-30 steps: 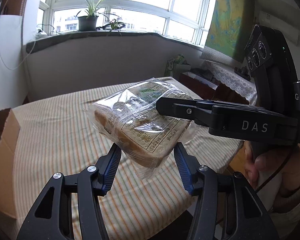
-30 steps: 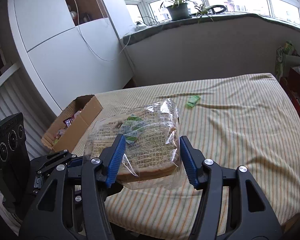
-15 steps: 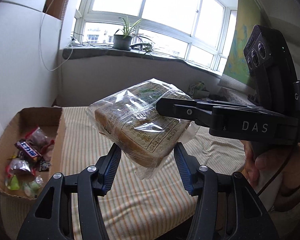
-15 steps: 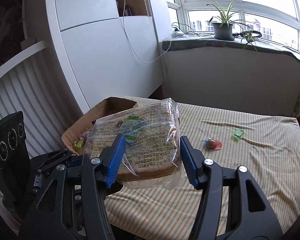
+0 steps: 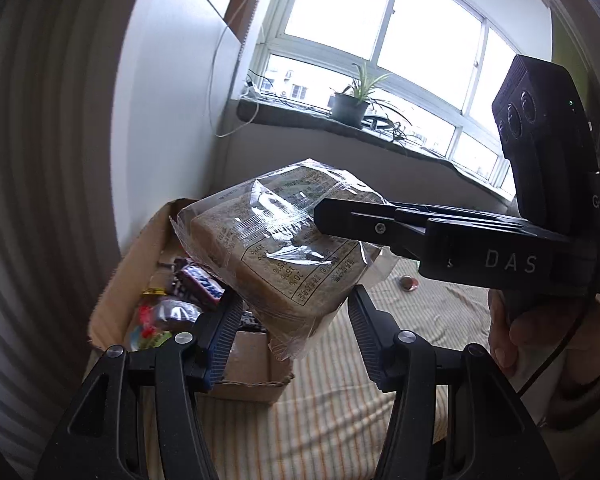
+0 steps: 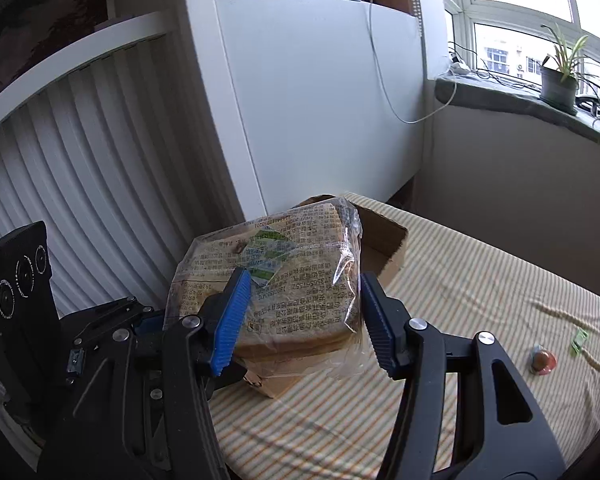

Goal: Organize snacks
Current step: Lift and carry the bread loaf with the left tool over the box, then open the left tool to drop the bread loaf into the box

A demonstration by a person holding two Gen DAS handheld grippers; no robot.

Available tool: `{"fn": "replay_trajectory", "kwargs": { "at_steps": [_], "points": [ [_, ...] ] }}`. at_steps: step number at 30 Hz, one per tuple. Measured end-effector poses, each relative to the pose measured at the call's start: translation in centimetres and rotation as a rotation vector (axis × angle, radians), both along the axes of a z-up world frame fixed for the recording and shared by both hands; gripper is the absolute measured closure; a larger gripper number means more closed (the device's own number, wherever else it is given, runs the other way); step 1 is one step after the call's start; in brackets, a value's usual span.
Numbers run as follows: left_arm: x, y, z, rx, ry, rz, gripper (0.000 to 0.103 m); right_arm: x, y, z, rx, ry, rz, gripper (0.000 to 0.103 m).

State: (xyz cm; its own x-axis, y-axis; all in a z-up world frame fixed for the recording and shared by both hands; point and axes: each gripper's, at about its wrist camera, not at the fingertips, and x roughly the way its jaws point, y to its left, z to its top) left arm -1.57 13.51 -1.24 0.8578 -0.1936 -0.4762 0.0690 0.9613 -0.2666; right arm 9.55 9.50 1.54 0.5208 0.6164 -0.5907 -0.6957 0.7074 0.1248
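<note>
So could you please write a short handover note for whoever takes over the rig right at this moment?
Left gripper: jaws around one end of the bagged bread, holding it in the air.
Right gripper: jaws around the bread's other end, sharing the hold.
The bread hangs over the near edge of the cardboard box, which sits at the corner of the striped tablecloth.
Done: several wrapped snacks are already in the box.
Left: lower the bread into the box and release it, then collect the small round sweet and the green packet lying on the cloth.
</note>
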Motion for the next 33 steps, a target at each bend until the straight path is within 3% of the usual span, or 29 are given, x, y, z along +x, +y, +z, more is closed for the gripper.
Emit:
{"fn": "replay_trajectory", "kwargs": {
  "at_steps": [6,20,23,26,33],
  "points": [
    [-0.1,1.9,-0.3,-0.019,-0.001,0.043,0.049,0.8,3.5,-0.2,-0.008,0.001,0.043,0.045],
    [2.2,4.3,-1.6,-0.077,0.028,0.094,0.049,3.4,5.1,-1.6,-0.022,0.02,0.08,0.044],
    [2.8,4.4,-2.3,-0.057,0.064,0.107,0.032,4.3,5.4,-2.5,-0.057,0.008,0.074,0.037],
    [2.2,5.0,-2.8,-0.014,0.079,0.156,0.027,4.1,4.5,-3.2,-0.091,-0.055,0.015,0.029],
    [1.5,7.0,-2.0,-0.098,0.067,0.221,0.025,3.1,2.3,-4.2,-0.043,-0.02,-0.02,0.025]
  ]
}}
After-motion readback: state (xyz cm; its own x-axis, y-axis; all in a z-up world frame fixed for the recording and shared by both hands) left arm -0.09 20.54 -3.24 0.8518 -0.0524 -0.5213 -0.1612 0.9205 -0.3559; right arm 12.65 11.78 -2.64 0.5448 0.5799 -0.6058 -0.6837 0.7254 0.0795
